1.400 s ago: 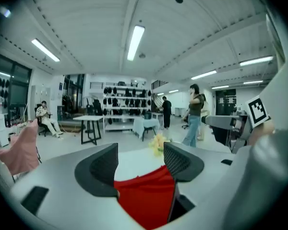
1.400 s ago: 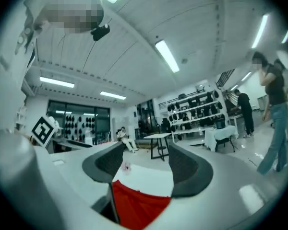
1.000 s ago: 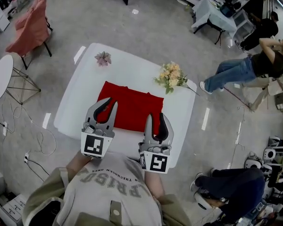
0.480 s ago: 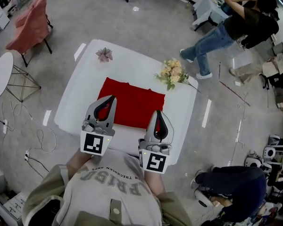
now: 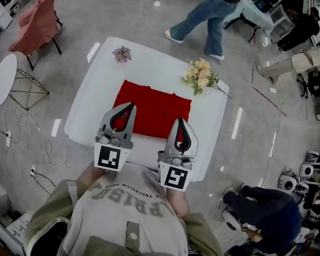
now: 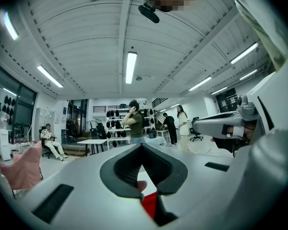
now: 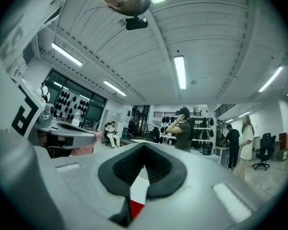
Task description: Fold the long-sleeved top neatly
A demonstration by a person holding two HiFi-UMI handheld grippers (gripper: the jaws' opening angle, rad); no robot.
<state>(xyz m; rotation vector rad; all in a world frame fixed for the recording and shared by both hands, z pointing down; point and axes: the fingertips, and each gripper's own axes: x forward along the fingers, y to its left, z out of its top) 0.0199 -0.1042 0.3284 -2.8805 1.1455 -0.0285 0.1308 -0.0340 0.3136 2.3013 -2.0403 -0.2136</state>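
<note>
Red long-sleeved fabric top (image 5: pixel 152 112) lies as a compact rectangle on the white counter (image 5: pixel 101 84); left gripper (image 5: pixel 132 105) and right gripper (image 5: pixel 180 121), both pressed together and empty, are held over its near edge, so folding appears nearly complete.

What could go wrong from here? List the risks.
1. Left gripper and right gripper are both shut, apparently on nothing; lowered like this, they may only push and wrinkle the red top.
2. The bouquet lies by the top's far right corner; a swung fold could knock it.
</note>
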